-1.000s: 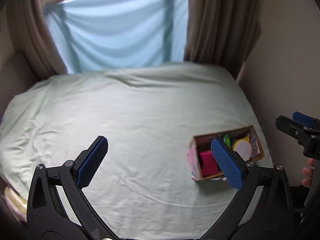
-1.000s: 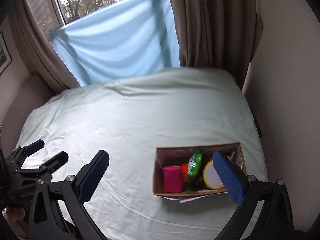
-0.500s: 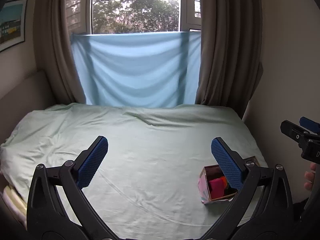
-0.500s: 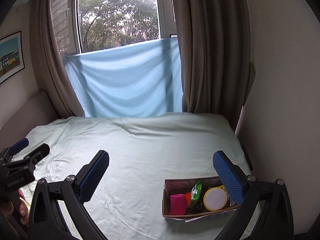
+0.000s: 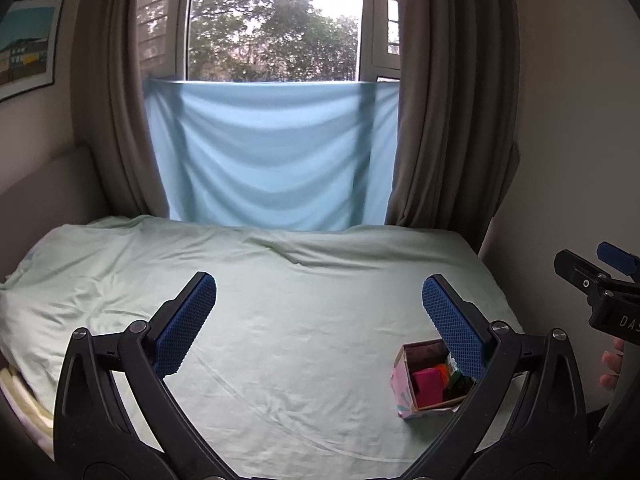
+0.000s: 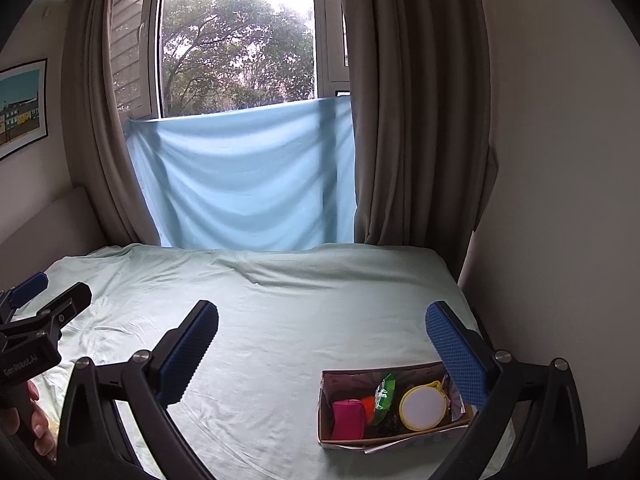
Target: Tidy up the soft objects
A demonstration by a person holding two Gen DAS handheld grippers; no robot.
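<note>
A cardboard box (image 6: 326, 412) lies on the pale green bed sheet (image 6: 280, 320) near the bed's right front corner. It holds a pink soft block (image 6: 349, 419), an orange piece (image 6: 368, 403), a green packet (image 6: 385, 394) and a round yellow-rimmed white item (image 6: 422, 408). The box also shows in the left wrist view (image 5: 404, 384) with the pink block (image 5: 427, 387). My left gripper (image 5: 319, 326) is open and empty above the sheet. My right gripper (image 6: 322, 354) is open and empty, the box just behind its right finger.
The bed (image 5: 280, 280) fills the foreground, with a wall (image 6: 560, 200) on the right. Brown curtains (image 6: 416, 120) and a light blue cloth (image 6: 248, 180) hang over the window at the bed's far end. A framed picture (image 5: 26, 48) hangs on the left wall.
Both cameras have tilted up and back. The window and trees now show and the box sits lower in both views. Both grippers stay open and empty.
</note>
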